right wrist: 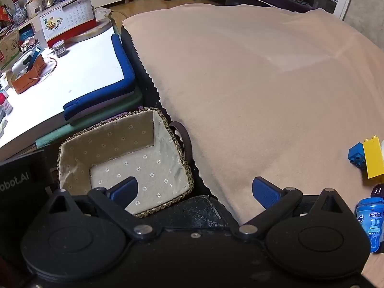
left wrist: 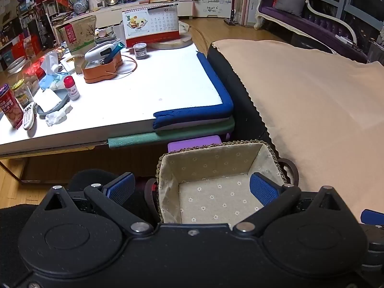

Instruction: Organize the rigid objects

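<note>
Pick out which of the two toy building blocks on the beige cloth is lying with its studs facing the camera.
The small blue plastic block: its round studs face the camera, while the taller yellow plastic block beside it shows smooth sides.

a square woven basket (right wrist: 183, 165) with daisy-print fabric lining sits upright beside the beige cloth; a blue toy brick (right wrist: 356, 154) touches a yellow brick (right wrist: 373, 159) (a blue mentos bottle (right wrist: 370, 225) stands near).

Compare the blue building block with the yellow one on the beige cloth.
The blue block is squat and lies tipped with its studs facing the camera; the yellow block is taller, with its studs at the far end. They lie side by side on the cloth. Both are studded plastic bricks.
</note>
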`<state>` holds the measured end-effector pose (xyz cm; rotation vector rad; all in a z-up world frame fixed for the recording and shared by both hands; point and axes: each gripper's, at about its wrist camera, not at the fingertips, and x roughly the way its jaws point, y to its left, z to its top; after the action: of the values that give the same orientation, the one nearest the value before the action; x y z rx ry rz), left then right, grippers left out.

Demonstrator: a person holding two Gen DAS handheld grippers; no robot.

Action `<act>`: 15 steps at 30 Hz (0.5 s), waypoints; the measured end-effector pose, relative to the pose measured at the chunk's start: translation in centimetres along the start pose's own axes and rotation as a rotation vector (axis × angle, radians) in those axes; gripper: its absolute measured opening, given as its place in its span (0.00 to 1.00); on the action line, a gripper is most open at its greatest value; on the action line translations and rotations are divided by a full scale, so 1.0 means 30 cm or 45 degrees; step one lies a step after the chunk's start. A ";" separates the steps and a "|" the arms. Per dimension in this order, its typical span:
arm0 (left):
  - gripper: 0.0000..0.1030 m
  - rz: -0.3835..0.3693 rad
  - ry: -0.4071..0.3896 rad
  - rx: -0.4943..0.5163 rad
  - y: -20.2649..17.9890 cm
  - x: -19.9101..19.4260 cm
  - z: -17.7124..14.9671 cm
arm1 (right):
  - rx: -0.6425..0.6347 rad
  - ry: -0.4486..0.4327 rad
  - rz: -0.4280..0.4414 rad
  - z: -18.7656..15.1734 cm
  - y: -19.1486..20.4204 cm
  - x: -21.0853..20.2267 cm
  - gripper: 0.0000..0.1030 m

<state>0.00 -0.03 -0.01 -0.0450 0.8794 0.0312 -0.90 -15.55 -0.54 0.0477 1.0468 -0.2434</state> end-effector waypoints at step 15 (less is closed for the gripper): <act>0.96 0.000 -0.007 -0.002 -0.015 0.003 0.000 | -0.003 0.005 -0.007 0.011 -0.008 0.007 0.99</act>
<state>0.06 -0.46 -0.06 -0.0466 0.8735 0.0321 -0.56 -15.87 -0.53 0.0434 1.0514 -0.2473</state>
